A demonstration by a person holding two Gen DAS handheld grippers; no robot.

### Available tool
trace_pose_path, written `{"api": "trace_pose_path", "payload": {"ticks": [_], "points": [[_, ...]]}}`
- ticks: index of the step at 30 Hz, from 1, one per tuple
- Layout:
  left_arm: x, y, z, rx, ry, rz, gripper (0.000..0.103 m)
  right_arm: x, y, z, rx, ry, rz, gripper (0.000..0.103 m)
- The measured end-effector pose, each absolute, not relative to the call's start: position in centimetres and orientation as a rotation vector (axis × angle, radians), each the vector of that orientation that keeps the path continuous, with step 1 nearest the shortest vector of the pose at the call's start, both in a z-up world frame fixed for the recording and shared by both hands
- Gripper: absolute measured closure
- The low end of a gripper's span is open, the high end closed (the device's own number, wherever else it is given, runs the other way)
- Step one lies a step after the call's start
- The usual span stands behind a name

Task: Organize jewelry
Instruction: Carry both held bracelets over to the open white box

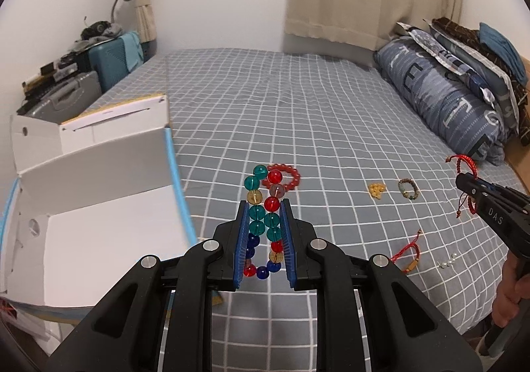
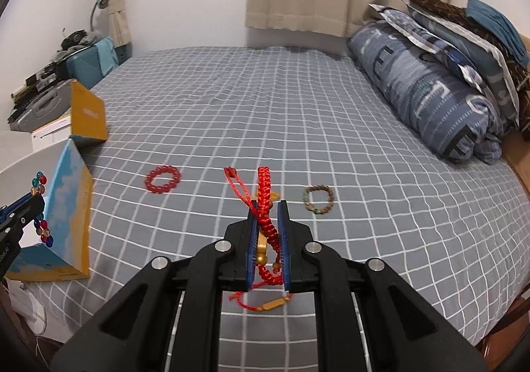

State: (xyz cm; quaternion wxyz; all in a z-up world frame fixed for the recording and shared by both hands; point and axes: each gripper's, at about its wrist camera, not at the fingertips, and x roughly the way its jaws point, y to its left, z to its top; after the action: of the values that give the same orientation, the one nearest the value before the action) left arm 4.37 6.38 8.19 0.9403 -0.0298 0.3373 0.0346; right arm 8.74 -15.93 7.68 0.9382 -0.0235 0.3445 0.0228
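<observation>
We lift jewelry off the bed [image 1: 331, 113]: left hand-held gripper [image 1: 264, 206] pinching a glass-bead bracelet [image 1: 265, 223], right hand-held gripper [image 2: 268, 206] pinching a red cord bracelet [image 2: 265, 206]; next, probably the open box [image 1: 109, 233] at lower left.

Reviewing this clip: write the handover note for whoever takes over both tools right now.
Left tool: shut on the multicoloured glass-bead bracelet, lifted off the bed beside the open white cardboard box.
Right tool: shut on the red braided cord bracelet with gold beads.
Still lying on the grey checked bedsheet: red bead bracelet, brown-and-green bead bracelet, small yellow bead cluster, second red cord bracelet with gold tube, small white pearl piece.
Done: two bracelets picked up.
Left: probably box both, then collect the rest. What the box holds cannot be seen.
</observation>
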Motion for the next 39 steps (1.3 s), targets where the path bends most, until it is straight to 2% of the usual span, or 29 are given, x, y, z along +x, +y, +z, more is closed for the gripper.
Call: {"api": "trace_pose_path", "payload": {"ticks": [21, 39], "points": [[-1.4, 18.5, 10.9, -0.150, 0.660, 0.302, 0.085, 8.1, -0.3, 10.4, -0.113, 0.682, 0.284, 0.093], [-3.0, 29.3, 8.6, -0.216, 0.721, 0.482, 0.085, 7.4, 14.3, 9.1, -0.184, 0.707, 0.472, 0.093]]}}
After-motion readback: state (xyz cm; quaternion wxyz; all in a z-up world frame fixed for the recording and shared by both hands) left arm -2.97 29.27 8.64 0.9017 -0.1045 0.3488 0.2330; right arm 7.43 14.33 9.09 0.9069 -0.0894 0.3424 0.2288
